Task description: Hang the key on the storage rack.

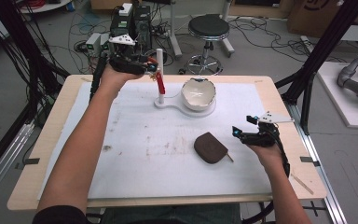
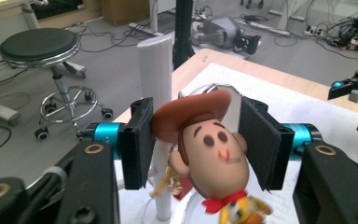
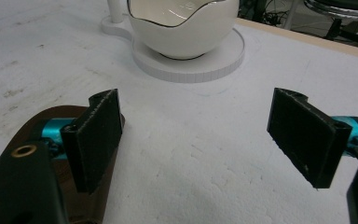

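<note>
Both grippers are built in black: the left gripper [image 1: 150, 66] and right gripper [image 1: 238, 132] carry teal cylinders, brass-ringed screws, ribbed black pads [image 3: 98, 127], grey three-cornered plates and trailing black cables. Dark short sleeves are worn.

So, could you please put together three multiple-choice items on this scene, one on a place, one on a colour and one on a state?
1. Where does the brown ice-cream-shaped piece lie?
A. inside the white bowl
B. on the white mat, beside the right tongs
C. on the stool

2. What colour is the hat of the cowboy doll?
A. brown
B. green
C. blue

3. How do the right tongs stand?
A. shut on the bowl
B. shut on the post
C. open, with nothing between the pads

Answers: 1 B, since the high view shows it flat on the white mat, just left of the right tongs. 2 A, since the left gripper view shows a brown brim over the face, between the left tongs. 3 C, since the right gripper view shows bare mat between the two spread pads.
</note>
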A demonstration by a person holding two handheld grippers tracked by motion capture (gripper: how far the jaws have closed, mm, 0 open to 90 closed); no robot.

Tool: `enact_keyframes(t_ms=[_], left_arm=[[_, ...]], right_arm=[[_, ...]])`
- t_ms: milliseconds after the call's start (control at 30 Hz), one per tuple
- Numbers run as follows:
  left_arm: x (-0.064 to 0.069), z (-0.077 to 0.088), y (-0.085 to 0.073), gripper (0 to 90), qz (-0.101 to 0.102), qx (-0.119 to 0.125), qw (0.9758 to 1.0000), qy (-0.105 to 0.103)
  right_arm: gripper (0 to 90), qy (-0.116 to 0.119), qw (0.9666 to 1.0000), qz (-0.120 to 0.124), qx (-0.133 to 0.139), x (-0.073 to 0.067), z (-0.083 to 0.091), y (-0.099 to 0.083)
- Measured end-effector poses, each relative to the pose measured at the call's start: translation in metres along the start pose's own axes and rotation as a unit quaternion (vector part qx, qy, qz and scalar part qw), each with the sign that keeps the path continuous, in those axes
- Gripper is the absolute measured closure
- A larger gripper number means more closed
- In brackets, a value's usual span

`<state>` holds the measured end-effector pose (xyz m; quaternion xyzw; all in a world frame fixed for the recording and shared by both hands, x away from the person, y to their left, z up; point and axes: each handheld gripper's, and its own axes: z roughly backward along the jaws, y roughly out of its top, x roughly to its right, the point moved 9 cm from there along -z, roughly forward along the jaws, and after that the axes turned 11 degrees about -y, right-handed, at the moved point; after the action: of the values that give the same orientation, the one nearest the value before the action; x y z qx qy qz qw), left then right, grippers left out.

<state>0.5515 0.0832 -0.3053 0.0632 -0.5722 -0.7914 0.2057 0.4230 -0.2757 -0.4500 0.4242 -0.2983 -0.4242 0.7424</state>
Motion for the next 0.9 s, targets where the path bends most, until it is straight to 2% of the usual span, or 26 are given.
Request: enact_keyframes(t_ms=[67, 300, 400, 533, 600, 733, 767, 900], left_arm=[[0.004, 0.002, 0.000, 35.7, 0.002, 0.005, 1.0000, -0.005], [0.015, 0.007, -0.006, 31.3, 0.004, 0.006, 0.9998, -0.021], [0.022, 0.012, -0.015, 28.6, 0.008, -0.003, 0.9996, -0.028], [0.030, 0.016, -0.022, 27.1, 0.007, -0.002, 0.9993, -0.038], [0.037, 0.019, -0.031, 26.4, 0.007, -0.005, 0.9988, -0.048], [0.043, 0.022, -0.039, 26.2, 0.001, -0.006, 0.9985, -0.054], [0.047, 0.025, -0.044, 26.2, 0.000, -0.002, 0.9980, -0.063], [0.055, 0.029, -0.056, 24.9, -0.001, 0.001, 0.9974, -0.072]], right_arm=[[18.0, 0.000, 1.0000, 0.000, 0.000, 0.000, 0.000, 0.000], [18.0, -0.001, 1.0000, -0.005, 0.001, 0.001, 0.002, 0.000], [18.0, -0.001, 1.0000, -0.007, 0.003, 0.002, 0.003, 0.000], [18.0, 0.000, 1.0000, -0.003, 0.003, 0.002, 0.002, 0.000], [18.0, -0.001, 1.0000, -0.003, 0.003, 0.001, 0.002, 0.000], [18.0, -0.001, 1.0000, -0.003, 0.004, 0.001, 0.002, 0.000], [18.0, -0.001, 1.0000, -0.004, 0.003, 0.001, 0.003, 0.000], [18.0, 0.001, 1.0000, -0.002, 0.003, 0.000, 0.002, 0.000]])
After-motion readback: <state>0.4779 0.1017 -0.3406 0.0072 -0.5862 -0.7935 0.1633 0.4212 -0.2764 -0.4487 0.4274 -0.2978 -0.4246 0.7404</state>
